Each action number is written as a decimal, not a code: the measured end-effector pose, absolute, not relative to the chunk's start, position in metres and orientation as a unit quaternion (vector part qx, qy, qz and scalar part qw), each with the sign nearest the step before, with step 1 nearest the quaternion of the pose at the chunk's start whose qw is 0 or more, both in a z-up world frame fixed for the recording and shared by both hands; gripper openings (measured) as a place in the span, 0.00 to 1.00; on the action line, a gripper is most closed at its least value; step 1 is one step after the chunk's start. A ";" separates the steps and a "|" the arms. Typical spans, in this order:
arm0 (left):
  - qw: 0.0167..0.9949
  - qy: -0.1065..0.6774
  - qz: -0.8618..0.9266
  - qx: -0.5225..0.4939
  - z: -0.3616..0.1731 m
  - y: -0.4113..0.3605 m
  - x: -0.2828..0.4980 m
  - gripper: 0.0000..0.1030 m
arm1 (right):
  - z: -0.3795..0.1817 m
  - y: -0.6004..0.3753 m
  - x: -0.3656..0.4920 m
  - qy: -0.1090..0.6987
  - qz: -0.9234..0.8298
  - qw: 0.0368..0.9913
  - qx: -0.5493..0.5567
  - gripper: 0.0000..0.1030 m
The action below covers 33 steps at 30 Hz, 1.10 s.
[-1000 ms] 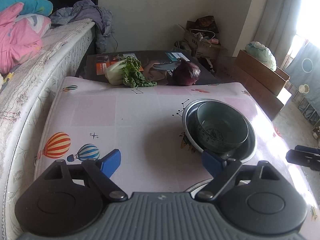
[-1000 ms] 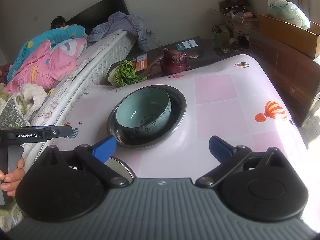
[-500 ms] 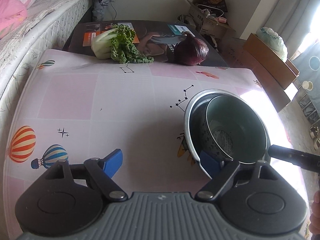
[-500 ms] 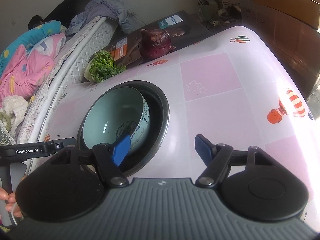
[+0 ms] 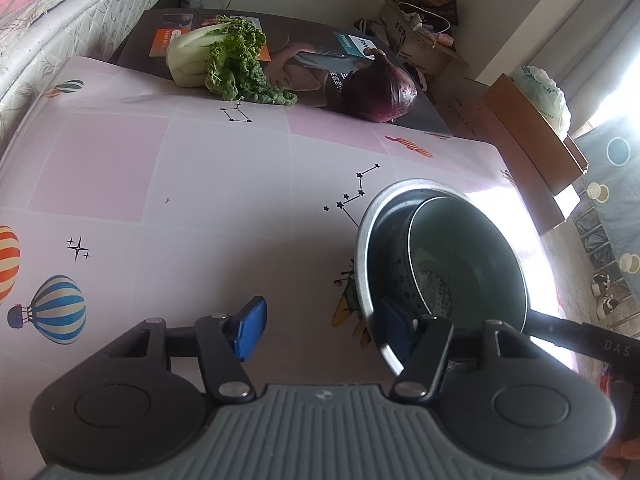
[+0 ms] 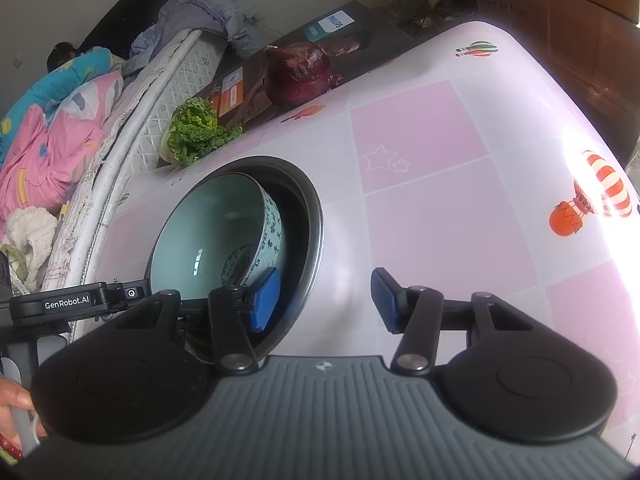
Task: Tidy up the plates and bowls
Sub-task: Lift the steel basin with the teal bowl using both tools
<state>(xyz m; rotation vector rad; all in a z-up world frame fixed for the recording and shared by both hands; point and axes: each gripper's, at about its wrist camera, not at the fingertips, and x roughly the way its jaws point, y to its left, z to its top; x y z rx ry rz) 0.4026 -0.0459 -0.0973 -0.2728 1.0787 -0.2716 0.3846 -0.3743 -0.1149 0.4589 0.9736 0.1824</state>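
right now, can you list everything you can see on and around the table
metal bowl: 1, silver, on the table nearer the bed side
ceramic bowl: 1, pale green with blue pattern, inside the metal bowl
red onion: 1, purple, far edge of the table
leafy greens: 1 bunch, green and white, far edge
dark box: 1, black, behind the table
table: 1, pink and white cloth with balloons
bed: 1, pink and blue bedding, beside the table
cardboard boxes: brown, opposite side
left gripper: open, one finger inside the metal bowl's rim
right gripper: open, one finger inside that rim too

glossy glazed ceramic bowl (image 6: 208,236) in dull metal basin (image 6: 312,216), on smooth printed tablecloth (image 6: 440,184)
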 end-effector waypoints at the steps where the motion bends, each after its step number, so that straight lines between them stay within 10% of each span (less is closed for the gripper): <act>1: 0.839 0.512 -0.132 -0.133 -0.097 -0.046 0.404 0.55 | -0.115 -0.374 0.385 0.462 0.087 0.855 0.220 0.46; 16: 0.834 0.515 -0.159 -0.115 -0.094 -0.067 0.411 0.12 | -0.128 -0.374 0.402 0.481 0.098 0.830 0.265 0.16; 33: 0.853 0.493 -0.171 -0.010 -0.087 -0.081 0.388 0.18 | -0.129 -0.369 0.398 0.496 0.127 0.817 0.264 0.13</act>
